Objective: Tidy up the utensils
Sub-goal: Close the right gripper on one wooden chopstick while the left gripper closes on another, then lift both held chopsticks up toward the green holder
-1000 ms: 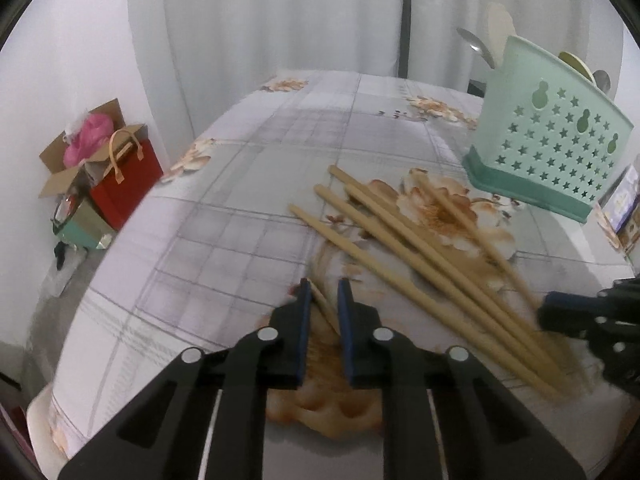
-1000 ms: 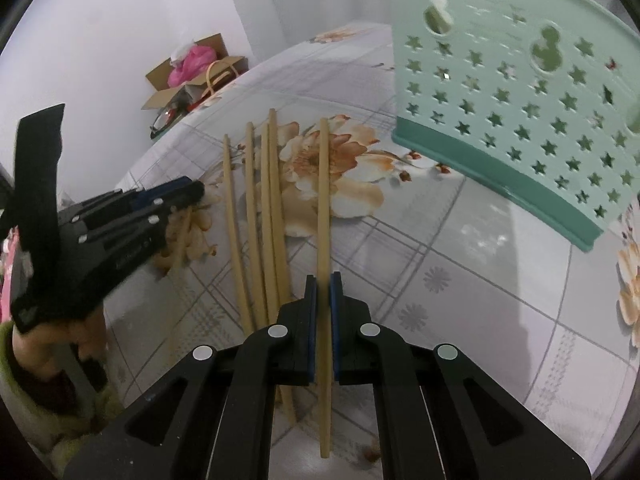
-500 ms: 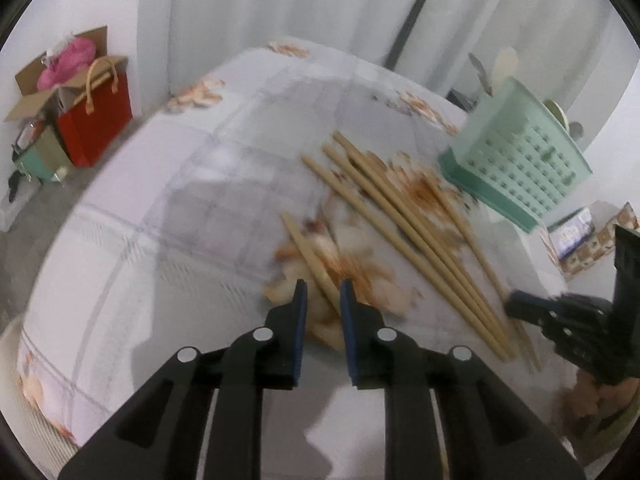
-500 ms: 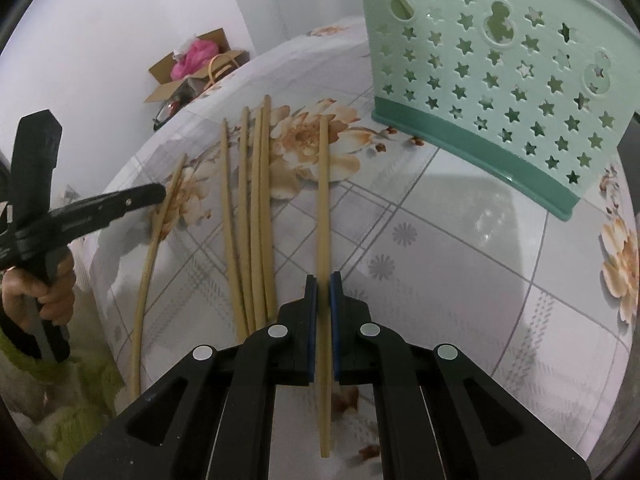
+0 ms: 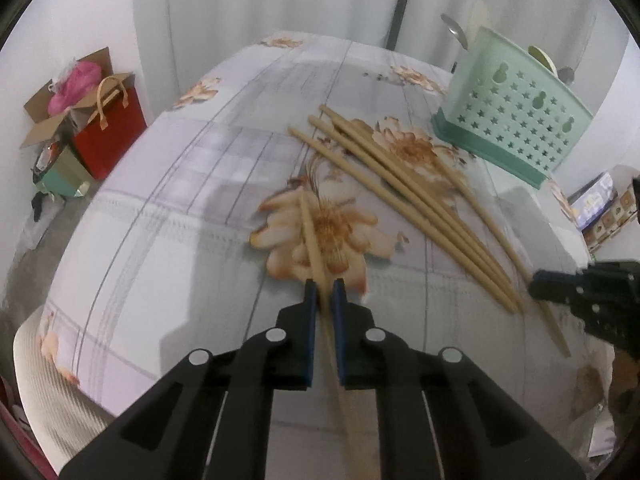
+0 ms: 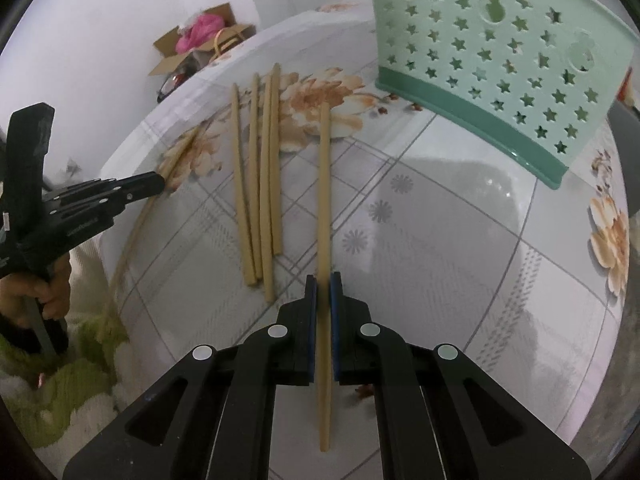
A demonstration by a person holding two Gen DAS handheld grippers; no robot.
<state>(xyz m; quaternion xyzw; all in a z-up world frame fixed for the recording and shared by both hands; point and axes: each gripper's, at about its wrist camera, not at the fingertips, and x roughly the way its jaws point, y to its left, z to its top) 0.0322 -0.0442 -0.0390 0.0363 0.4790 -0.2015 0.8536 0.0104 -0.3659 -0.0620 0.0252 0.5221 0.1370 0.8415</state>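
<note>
My left gripper (image 5: 323, 289) is shut on one wooden chopstick (image 5: 311, 236), held above the table near its front left edge. My right gripper (image 6: 323, 281) is shut on another chopstick (image 6: 325, 184) that points toward the mint green utensil holder (image 6: 500, 52). Several more chopsticks (image 6: 260, 184) lie side by side on the floral tablecloth, left of the right gripper. The holder also shows in the left wrist view (image 5: 512, 116), with spoons standing in it. The left gripper shows in the right wrist view (image 6: 148, 186), and the right one in the left wrist view (image 5: 538, 282).
A red bag (image 5: 108, 128) and a cardboard box (image 5: 52, 120) stand on the floor left of the table. Small boxes (image 5: 600, 208) lie beyond the table's right edge. The holder stands at the far right of the table.
My left gripper has lifted back from the table with its chopstick, which now lies clearly between its jaws. The right gripper has drawn its chopstick slightly back from the holder.
</note>
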